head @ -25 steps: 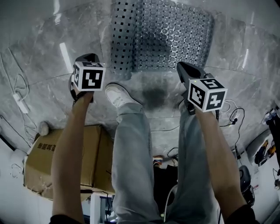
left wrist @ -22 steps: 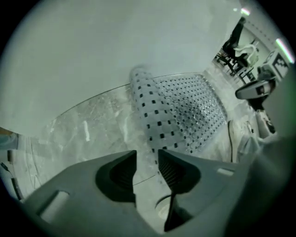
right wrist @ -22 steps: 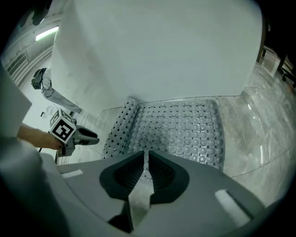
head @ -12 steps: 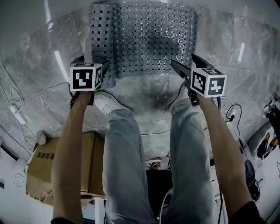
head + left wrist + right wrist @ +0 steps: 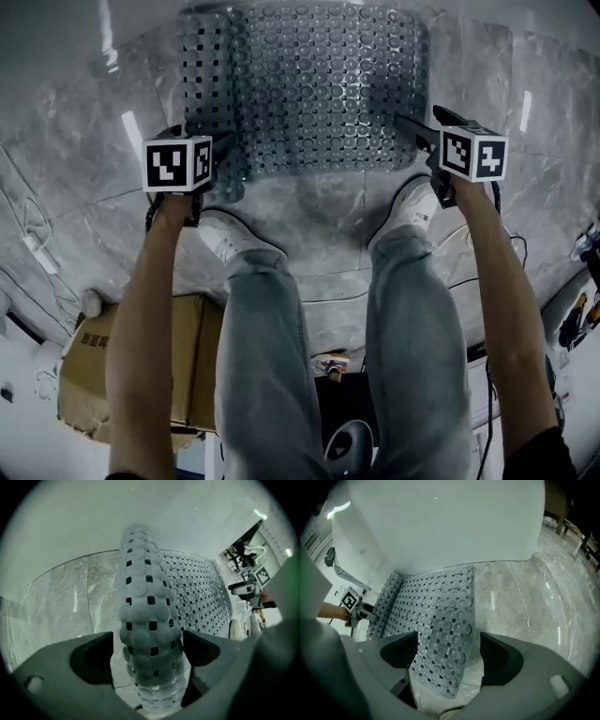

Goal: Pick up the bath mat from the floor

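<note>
A grey perforated bath mat (image 5: pixel 319 84) lies on the marble floor, its left edge folded over into a roll. My left gripper (image 5: pixel 223 142) is at the mat's near left corner. In the left gripper view its jaws stand wide around the rolled edge (image 5: pixel 150 620), with a gap at the left finger (image 5: pixel 93 653). My right gripper (image 5: pixel 414 129) is at the near right corner. There the flat mat corner (image 5: pixel 440 625) lies between spread jaws, and neither finger (image 5: pixel 501 653) touches it.
A person's legs in light jeans and white shoes (image 5: pixel 220 234) (image 5: pixel 412 202) stand just behind the mat. A cardboard box (image 5: pixel 141 366) sits at the lower left. Cables (image 5: pixel 487 272) trail on the right, and a white wall rises beyond the mat.
Both grippers have moved forward to the mat's near edge, the right one swinging out to the right corner. The feet have stepped forward and the mat sits closer in view.
</note>
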